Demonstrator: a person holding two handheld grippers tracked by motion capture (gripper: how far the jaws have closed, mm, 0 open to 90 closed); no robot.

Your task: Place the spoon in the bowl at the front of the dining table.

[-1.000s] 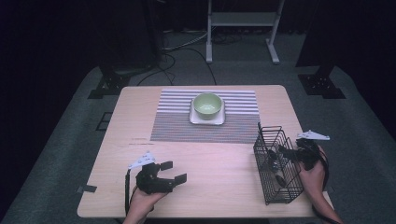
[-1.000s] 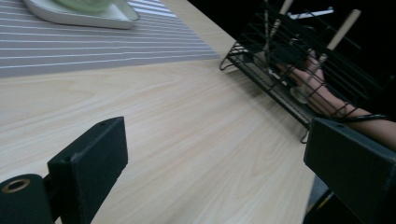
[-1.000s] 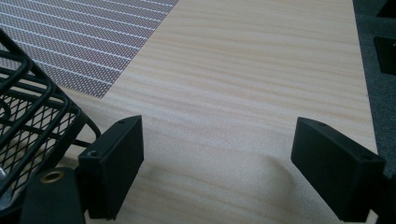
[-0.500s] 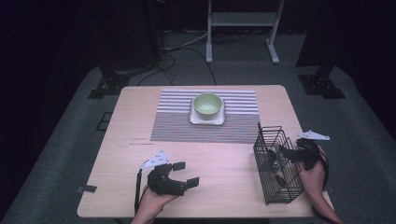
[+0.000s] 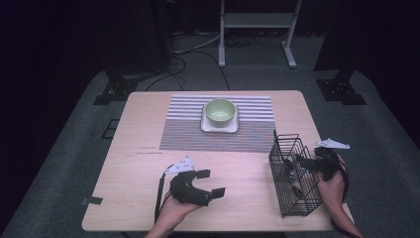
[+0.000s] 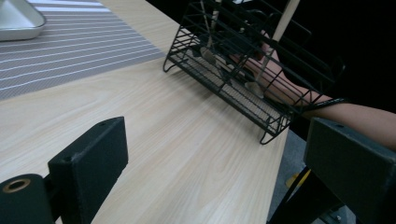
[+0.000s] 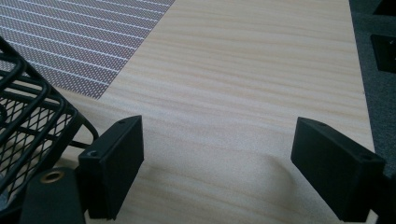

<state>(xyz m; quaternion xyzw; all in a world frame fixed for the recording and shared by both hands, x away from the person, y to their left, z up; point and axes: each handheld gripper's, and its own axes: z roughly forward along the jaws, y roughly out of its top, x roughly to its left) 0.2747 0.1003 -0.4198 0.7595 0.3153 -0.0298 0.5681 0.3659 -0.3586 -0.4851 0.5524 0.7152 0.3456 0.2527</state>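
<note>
Your left gripper (image 5: 208,182) hovers low over the bare front part of the tabletop (image 5: 143,124), jaws wide apart and holding nothing; it points to the right, toward the black wire basket (image 5: 293,176). Your right gripper (image 5: 304,163) is just beside the basket's right side, near the table edge. In the right gripper view its jaws also stand wide open with nothing between them, and the basket corner (image 7: 28,116) is at its left.

The basket stands at the front right of the tabletop, close to the edge, with some utensils with pale handles (image 6: 285,23) inside it; what they are exactly, I cannot tell. The green bowl (image 5: 220,111) sits on a white plate (image 5: 218,127) on the striped mat (image 5: 198,129), well apart from both grippers.

The danger I see is the basket. It is light and near the edge, so if you push it with the right gripper from the inner side, it may slide off or tip. If you close on a thin wire only, the jaws may slip. Also the long handles can catch on the wires when the basket tilts
</note>
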